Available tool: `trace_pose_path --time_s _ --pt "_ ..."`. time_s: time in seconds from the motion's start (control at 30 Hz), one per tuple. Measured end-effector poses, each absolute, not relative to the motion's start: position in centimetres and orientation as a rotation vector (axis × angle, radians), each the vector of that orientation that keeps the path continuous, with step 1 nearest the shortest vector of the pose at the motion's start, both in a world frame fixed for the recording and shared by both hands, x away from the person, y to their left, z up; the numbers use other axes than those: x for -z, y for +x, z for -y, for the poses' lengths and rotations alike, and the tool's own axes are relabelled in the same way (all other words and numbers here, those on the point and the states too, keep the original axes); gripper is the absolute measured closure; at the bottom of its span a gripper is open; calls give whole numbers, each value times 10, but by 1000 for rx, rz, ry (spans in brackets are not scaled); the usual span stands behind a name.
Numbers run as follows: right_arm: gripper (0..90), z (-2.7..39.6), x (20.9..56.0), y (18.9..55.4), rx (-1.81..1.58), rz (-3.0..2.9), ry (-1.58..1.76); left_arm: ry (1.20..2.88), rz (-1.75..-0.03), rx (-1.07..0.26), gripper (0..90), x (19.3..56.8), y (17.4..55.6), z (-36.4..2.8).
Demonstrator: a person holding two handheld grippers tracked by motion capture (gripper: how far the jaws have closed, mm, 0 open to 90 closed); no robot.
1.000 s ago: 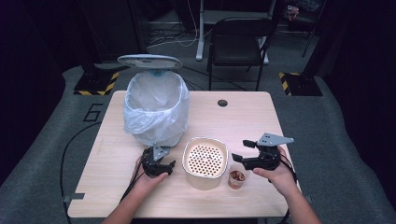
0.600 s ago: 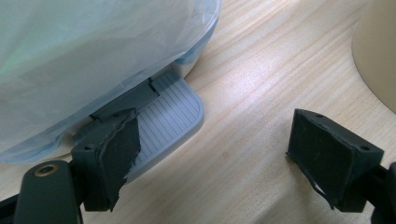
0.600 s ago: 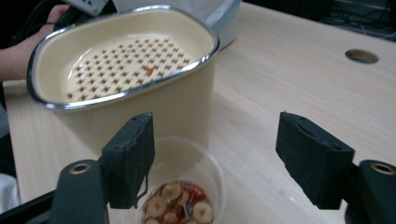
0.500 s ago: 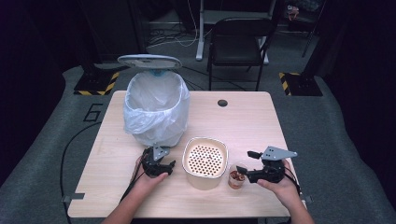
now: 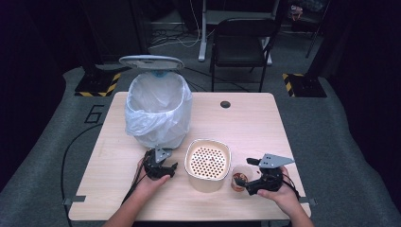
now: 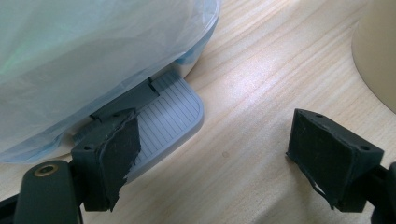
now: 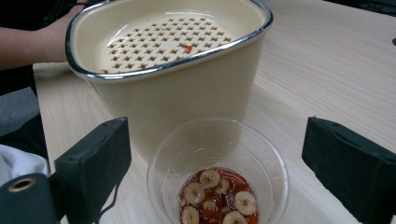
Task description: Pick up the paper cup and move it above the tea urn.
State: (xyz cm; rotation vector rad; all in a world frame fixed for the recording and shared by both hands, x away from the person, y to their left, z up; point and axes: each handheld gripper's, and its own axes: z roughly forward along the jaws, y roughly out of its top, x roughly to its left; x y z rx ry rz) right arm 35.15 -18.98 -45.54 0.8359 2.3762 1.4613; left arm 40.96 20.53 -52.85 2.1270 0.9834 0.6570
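The right gripper (image 7: 219, 177) sat nearest the table's front edge with its jaws just opened wide, the clear plastic cup (image 7: 217, 172) between them but neither pad touching it. Risk as I saw it: that thin cup stood right against the cream strainer tub (image 7: 173, 79), so a squeeze too hard could crumple it and slop the liquid (or a crooked grab could tip it into the tub). The cup held reddish liquid with round sliced bits at the bottom, mostly empty above. On the tub's far side, the left gripper (image 5: 158, 166) rested with jaws wide, holding nothing, just beside the bin's pedal (image 6: 170, 116). Beyond the tub stood the bag-lined bin (image 5: 158, 111).
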Motion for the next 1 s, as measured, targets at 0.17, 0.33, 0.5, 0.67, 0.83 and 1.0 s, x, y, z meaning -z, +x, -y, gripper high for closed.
trace_pose_path --time_s 0.17,0.33,0.5,0.67,0.83,1.0 --pt "72 187 466 351 -1439 -2402 828 2126 -984 -657 166 529 410 -205" --pt "79 184 472 351 -1411 -2418 805 2129 -984 -655 166 528 410 -205" --pt "141 183 482 351 -1383 -2442 809 2131 -985 -654 166 528 410 -205" --pt "162 183 486 352 -1370 -2440 812 2134 -984 -652 166 528 410 -206" --pt "177 182 488 353 -1361 -2444 801 2129 -984 -655 166 528 410 -205" --pt "209 180 489 353 -1355 -2446 792 2133 -985 -653 166 528 410 -205"
